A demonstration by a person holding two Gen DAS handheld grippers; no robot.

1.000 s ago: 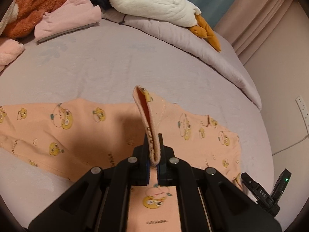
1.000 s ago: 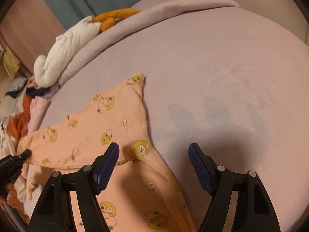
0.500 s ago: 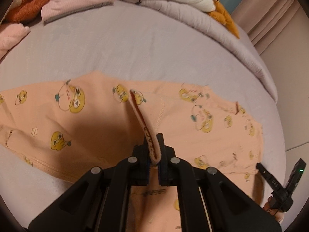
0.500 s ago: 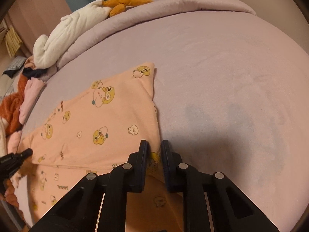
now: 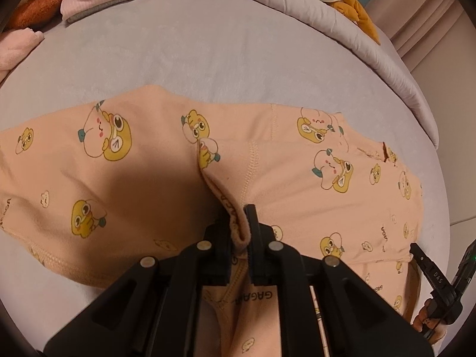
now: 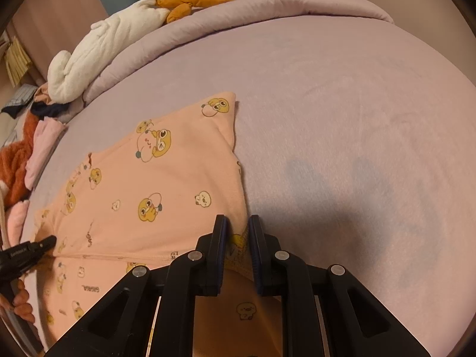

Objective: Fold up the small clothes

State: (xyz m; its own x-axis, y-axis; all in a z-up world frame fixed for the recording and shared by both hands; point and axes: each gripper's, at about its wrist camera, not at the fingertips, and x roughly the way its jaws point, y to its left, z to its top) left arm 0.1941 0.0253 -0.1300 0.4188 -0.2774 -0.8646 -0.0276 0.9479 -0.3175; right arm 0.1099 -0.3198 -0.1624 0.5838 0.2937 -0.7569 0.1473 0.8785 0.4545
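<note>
The left gripper is clamped on a raised hem fold of the peach garment. It now sits lower over the cloth than 1 second ago, when the fold stood tall. The right gripper, wide open 1 second ago, has closed on the garment's near edge. I judge both edges secured and a fold-over ready. The garment lies spread on the lilac bed.

Count: 2 grippers, 1 peach garment, 1 white plush goose, and 1 clothes pile beyond, items uncountable.
</note>
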